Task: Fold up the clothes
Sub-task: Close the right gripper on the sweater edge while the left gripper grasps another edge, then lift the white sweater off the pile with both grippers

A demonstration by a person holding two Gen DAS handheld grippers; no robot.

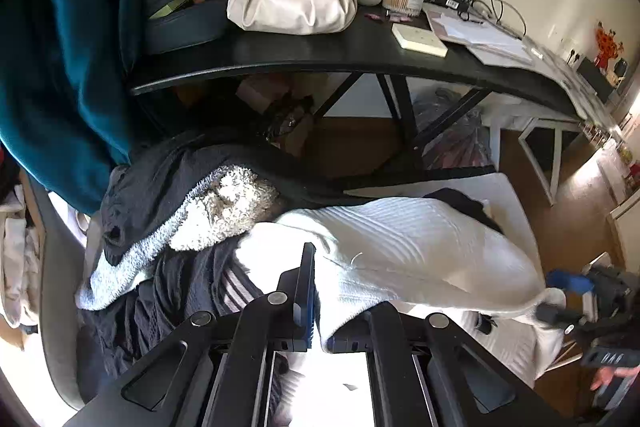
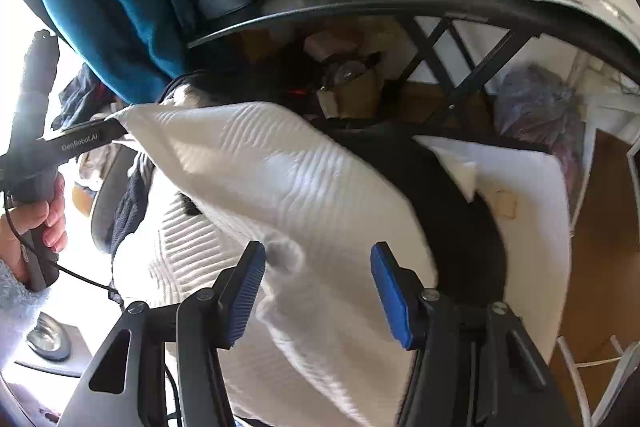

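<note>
A white ribbed garment (image 1: 400, 247) hangs stretched between the two views; it fills the middle of the right wrist view (image 2: 280, 187). My left gripper (image 1: 320, 291) is shut on its edge, and it shows in the right wrist view (image 2: 116, 131) pinching the garment's upper left corner. My right gripper (image 2: 318, 291) is open, its blue pads (image 2: 390, 295) apart with the garment draped between and in front of them. The right gripper also appears at the right edge of the left wrist view (image 1: 560, 297), close to the garment's far end.
A pile of dark clothes and a fluffy grey-white towel (image 1: 192, 223) lies at left. A black desk (image 1: 320, 55) loaded with a cream bag (image 1: 292, 5), bottles and papers stands ahead. A teal curtain (image 1: 68, 47) hangs left. A white surface (image 2: 532, 211) lies under the garment.
</note>
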